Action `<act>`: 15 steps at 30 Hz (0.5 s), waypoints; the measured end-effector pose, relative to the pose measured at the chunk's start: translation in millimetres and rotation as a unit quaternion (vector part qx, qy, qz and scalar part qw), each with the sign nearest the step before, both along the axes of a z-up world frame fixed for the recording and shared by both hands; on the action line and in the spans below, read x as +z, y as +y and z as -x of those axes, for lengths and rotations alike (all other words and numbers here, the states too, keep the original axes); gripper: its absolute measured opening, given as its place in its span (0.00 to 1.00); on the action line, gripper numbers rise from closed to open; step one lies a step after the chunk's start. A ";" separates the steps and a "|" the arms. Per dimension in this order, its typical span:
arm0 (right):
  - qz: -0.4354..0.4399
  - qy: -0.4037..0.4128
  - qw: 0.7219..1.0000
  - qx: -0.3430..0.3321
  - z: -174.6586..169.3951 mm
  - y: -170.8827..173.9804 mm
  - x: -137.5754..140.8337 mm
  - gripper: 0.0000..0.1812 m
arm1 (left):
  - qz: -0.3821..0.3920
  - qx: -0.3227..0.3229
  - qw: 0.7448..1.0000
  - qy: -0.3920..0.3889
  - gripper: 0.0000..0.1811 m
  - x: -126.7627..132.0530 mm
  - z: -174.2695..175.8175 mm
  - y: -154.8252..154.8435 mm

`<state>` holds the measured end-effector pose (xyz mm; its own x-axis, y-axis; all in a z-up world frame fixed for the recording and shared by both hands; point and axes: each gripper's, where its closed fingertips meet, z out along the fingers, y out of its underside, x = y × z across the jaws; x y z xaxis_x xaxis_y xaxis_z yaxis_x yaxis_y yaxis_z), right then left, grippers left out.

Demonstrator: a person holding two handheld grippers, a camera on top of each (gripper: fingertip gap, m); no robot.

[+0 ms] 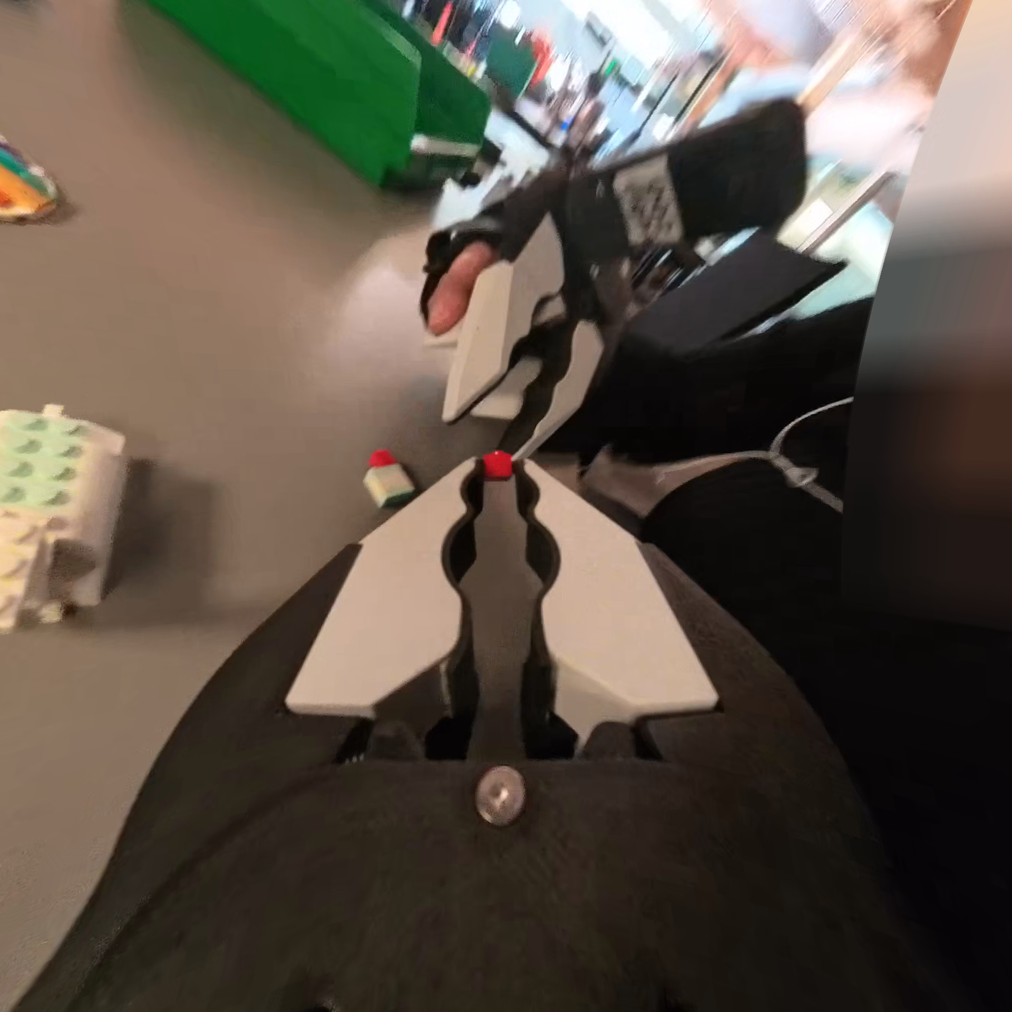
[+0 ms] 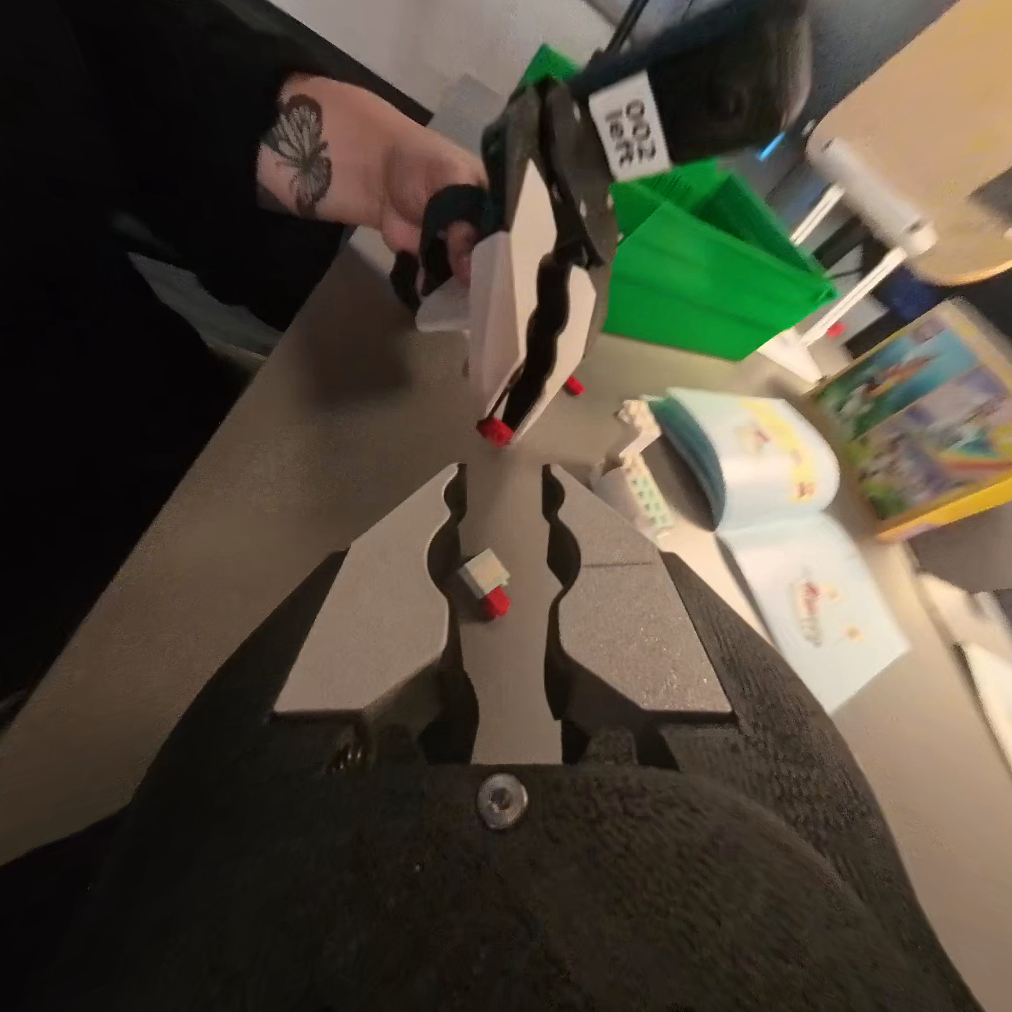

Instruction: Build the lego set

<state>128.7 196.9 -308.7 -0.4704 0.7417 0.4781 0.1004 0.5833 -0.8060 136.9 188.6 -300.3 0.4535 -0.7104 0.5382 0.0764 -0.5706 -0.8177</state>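
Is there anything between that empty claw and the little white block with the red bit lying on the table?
Nothing visible. The right gripper is open, and the small white-and-red piece lies on bare table between its fingers.

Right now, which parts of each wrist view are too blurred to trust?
Left wrist view: right gripper, background and pale lego build motion-smeared; left gripper and red brick fairly sharp. Right wrist view: booklet and box smeared; right gripper sharp.

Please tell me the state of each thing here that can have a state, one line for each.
left gripper: shut on red brick.
right gripper: open, empty.
small block with red tip: lying on the table.
instruction booklet: open.
white build: standing on the table, partly built.
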 end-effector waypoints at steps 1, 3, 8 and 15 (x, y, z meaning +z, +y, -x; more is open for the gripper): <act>-0.015 0.018 1.000 -0.007 0.9 0.6 4.1 0.14 | -0.002 0.004 1.000 -0.029 0.05 6.4 0.9 1.0; -0.027 0.049 0.998 -0.017 1.1 1.7 13.5 0.13 | -0.021 0.029 0.998 -0.048 0.05 12.4 5.1 6.6; 0.128 0.036 0.991 -0.024 2.2 1.3 32.0 0.06 | -0.193 0.110 0.975 -0.003 0.05 34.3 12.6 14.6; 0.499 -0.097 0.861 0.003 8.8 9.7 37.2 0.04 | -0.377 0.201 0.857 0.287 0.05 24.9 13.4 26.3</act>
